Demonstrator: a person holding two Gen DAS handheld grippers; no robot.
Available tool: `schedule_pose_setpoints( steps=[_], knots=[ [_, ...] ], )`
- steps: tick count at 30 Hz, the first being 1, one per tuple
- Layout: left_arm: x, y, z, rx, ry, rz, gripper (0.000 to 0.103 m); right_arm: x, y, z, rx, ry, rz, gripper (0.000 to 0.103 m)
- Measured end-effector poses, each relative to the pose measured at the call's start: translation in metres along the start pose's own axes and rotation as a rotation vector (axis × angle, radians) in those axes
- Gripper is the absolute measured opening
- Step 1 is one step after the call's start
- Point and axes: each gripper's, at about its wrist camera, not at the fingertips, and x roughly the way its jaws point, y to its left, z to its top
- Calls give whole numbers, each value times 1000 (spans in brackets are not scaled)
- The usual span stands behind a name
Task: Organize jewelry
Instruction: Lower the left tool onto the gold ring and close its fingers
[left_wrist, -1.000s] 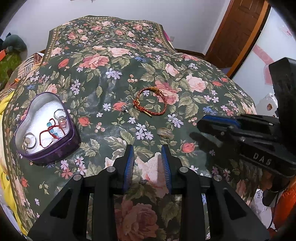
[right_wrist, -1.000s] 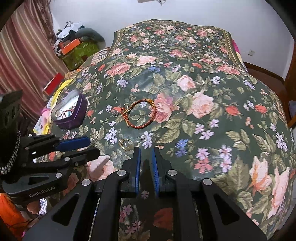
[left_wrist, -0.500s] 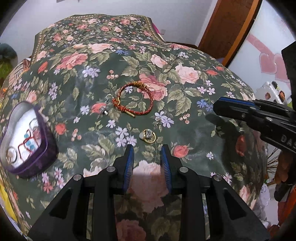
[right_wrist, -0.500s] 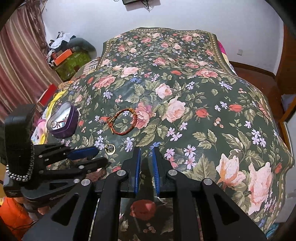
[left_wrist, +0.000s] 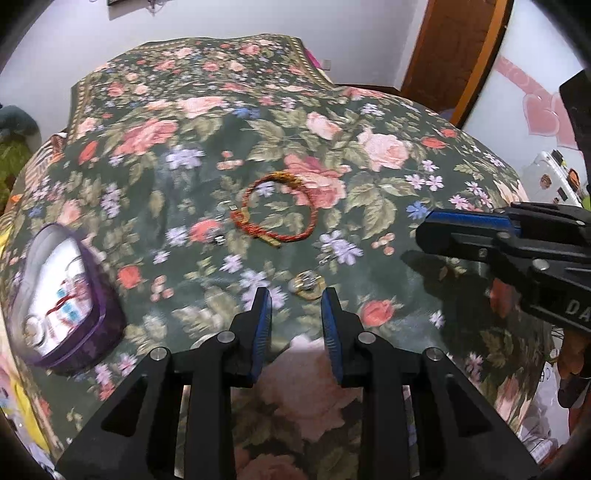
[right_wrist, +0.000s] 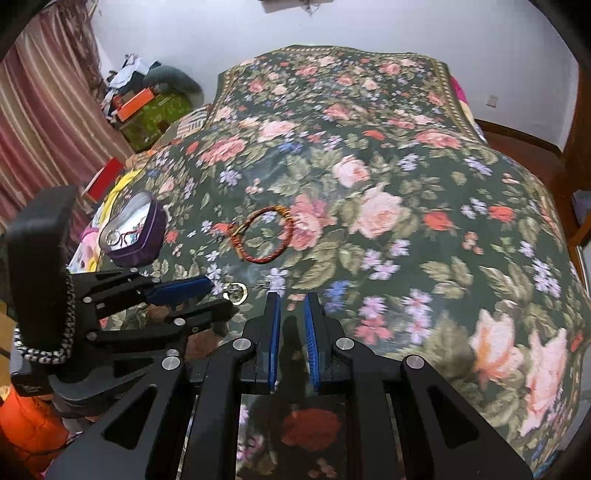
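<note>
A gold-and-silver ring (left_wrist: 306, 286) lies on the floral bedspread (left_wrist: 207, 122), just past the fingertips of my left gripper (left_wrist: 295, 299), which is open around empty air. Farther back lies a red and gold cord bracelet (left_wrist: 295, 238). A purple heart-shaped tin (left_wrist: 62, 299) at the left holds several pieces, including a red cord. In the right wrist view, my right gripper (right_wrist: 291, 299) hovers narrowly open and empty above the cloth. The left gripper (right_wrist: 221, 295) reaches in from the left toward the ring (right_wrist: 236, 291). Beyond are the bracelet (right_wrist: 258, 258) and the tin (right_wrist: 136, 243).
A small silver piece (left_wrist: 221, 240) lies left of the bracelet. Boxes and bags (right_wrist: 147, 107) pile up beside the bed by a striped curtain (right_wrist: 37, 110). A wooden door (left_wrist: 454, 48) and a white cabinet (left_wrist: 550, 177) stand to the right. The bedspread drops off at its right edge.
My left gripper has moved forward, so the ring now lies just ahead of its tips. The right gripper has come lower and closer to the bedspread. Both stay empty.
</note>
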Motion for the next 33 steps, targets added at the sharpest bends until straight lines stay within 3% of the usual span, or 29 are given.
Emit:
schedule_pose_setpoints(
  steps=[9, 17, 33],
  knots=[
    [-19, 35, -18, -82, -14, 23, 29, 32, 31, 5, -96, 63, 24, 12],
    [-18, 35, -21, -84, -27, 7, 29, 49, 40, 4, -121, 112, 14, 12],
    [-19, 36, -22, -92, -30, -10, 29, 43, 44, 7, -144, 51, 11, 7]
  ],
)
